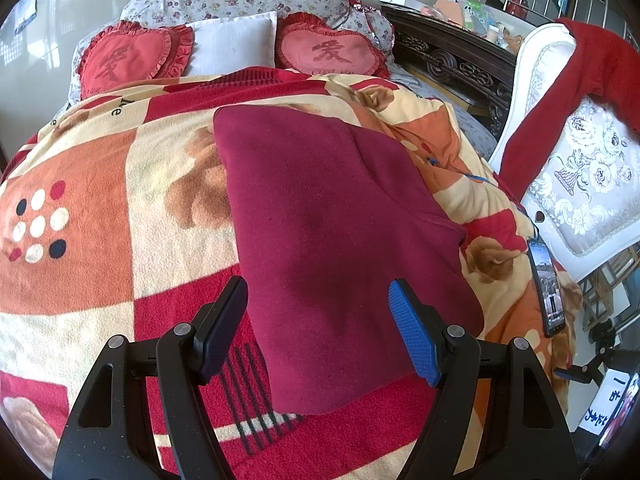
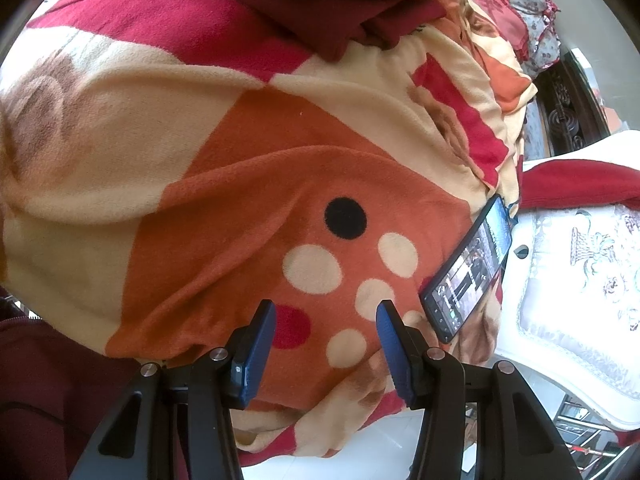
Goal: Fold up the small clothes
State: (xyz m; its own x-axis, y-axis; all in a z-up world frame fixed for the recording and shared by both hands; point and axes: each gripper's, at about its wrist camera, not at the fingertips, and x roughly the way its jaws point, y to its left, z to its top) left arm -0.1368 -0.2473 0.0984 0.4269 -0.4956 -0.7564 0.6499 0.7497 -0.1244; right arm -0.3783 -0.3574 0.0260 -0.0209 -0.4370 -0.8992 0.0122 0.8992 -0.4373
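on the bed's patchwork fleece blanket of orange, cream and red (image 1: 100, 168) lies the dark maroon fleece garment (image 1: 320, 220), partly folded, flat. left tongs (image 1: 318, 322) hover over its near hem, wide open and empty; right tongs (image 2: 326, 344) gape empty beside a black smartphone (image 2: 468, 268). best pinch both hem corners evenly before folding away.

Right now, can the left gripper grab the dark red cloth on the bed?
Probably yes. The left gripper is open, right over the near end of the dark red cloth, which lies flat on the blanket with nothing between them.
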